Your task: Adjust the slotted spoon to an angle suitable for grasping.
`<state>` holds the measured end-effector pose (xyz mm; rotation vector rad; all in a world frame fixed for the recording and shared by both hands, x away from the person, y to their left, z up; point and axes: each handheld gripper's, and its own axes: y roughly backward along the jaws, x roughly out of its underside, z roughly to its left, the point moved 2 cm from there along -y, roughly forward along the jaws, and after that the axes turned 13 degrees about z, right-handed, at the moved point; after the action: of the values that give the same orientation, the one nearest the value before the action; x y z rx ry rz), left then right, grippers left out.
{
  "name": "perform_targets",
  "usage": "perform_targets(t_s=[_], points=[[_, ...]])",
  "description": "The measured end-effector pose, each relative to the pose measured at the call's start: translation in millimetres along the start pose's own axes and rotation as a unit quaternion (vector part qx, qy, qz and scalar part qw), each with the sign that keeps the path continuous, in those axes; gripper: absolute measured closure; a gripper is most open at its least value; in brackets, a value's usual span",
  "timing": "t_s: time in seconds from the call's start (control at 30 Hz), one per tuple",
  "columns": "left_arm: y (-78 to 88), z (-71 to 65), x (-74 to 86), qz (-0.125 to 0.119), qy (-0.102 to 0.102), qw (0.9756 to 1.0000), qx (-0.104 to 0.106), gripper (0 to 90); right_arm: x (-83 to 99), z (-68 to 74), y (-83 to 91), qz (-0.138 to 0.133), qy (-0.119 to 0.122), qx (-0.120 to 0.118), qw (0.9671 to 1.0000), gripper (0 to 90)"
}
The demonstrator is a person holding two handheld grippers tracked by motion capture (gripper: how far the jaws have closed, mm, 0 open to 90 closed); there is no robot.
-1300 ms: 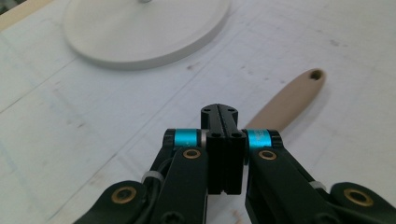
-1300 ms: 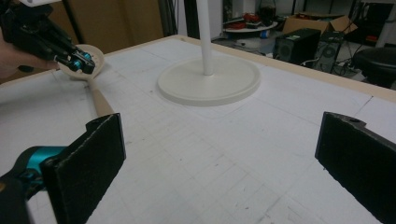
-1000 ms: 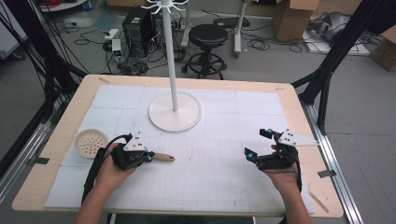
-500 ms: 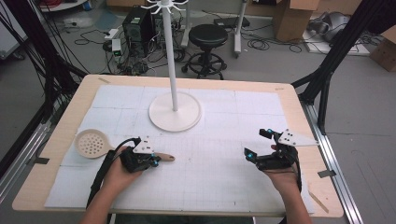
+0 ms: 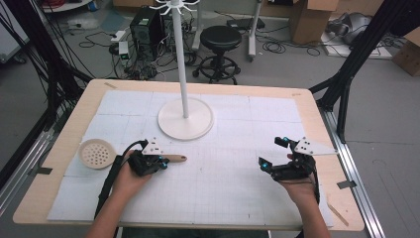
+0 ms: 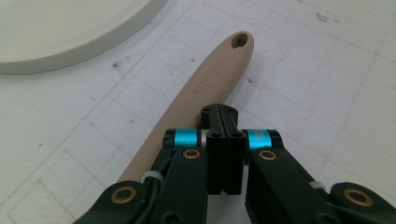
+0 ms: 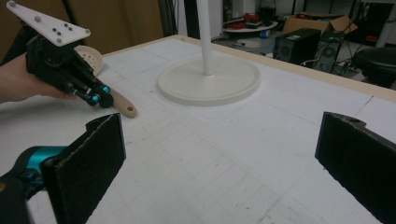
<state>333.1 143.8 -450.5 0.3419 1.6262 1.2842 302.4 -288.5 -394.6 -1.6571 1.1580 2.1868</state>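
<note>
White gridded mat [image 5: 233, 173] on wooden table [image 5: 317, 106] — left gripper [image 5: 157, 162] jaws closed, right gripper [image 5: 274, 153] jaws open.

In the right gripper view the right gripper [image 7: 219, 154] holds its two black jaws wide apart over the bare white table [image 7: 224, 154], while the left gripper [image 7: 70, 65], near the far left edge, points down at a beige handle [image 7: 122, 104] beside the round white stand base [image 7: 210, 84].
</note>
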Motion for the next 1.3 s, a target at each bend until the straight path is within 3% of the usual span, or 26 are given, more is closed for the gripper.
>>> perform_targets(t_s=[0.33, 0.57, 0.67, 0.77, 0.87, 0.97, 1.1, 1.27, 1.3], points=[[-1.3, 5.3, -2.2, -0.001, 0.008, 1.0, -0.004, 90.0, 0.7, -0.2, -0.5, 0.002, -0.001, -0.001, 1.0, 0.7], [17.6, 5.5, -3.6, -0.059, 0.003, 0.9982, 0.015, 89.6, 1.0, -0.3, -1.0, 0.002, 0.0, -0.001, 1.0, 0.7], [29.6, 12.8, -2.9, -0.093, 0.02, 0.995, 0.027, 86.7, 0.9, -0.2, -0.8, 0.002, 0.0, -0.002, 1.0, 0.7], [43.0, 19.0, -4.6, -0.112, 0.019, 0.9927, 0.038, 82.9, 0.8, -0.7, -0.6, 0.001, -0.001, -0.001, 1.0, 0.7], [55.0, 24.6, -7.3, -0.138, 0.024, 0.9887, 0.052, 80.5, 0.7, -0.6, -0.7, 0.002, 0.001, 0.0, 1.0, 0.7], [64.6, 26.5, -8.8, -0.153, 0.018, 0.9867, 0.052, 72.1, 1.0, -0.5, -0.7, 0.003, 0.0, -0.001, 1.0, 0.7], [75.6, 29.2, -5.8, -0.186, 0.02, 0.9804, 0.06, 65.0, 0.9, -1.4, -0.8, 0.0, -0.001, -0.002, 1.0, 0.7], [85.3, 34.7, 0.9, -0.212, 0.023, 0.9745, 0.07, 55.4, 0.8, -0.9, -3.9, 0.006, 0.001, -0.004, 1.0, 0.7], [88.2, 36.7, 3.1, -0.224, 0.023, 0.9717, 0.072, 52.9, 0.8, -0.9, -3.9, 0.007, 0.002, -0.003, 1.0, 0.7]])
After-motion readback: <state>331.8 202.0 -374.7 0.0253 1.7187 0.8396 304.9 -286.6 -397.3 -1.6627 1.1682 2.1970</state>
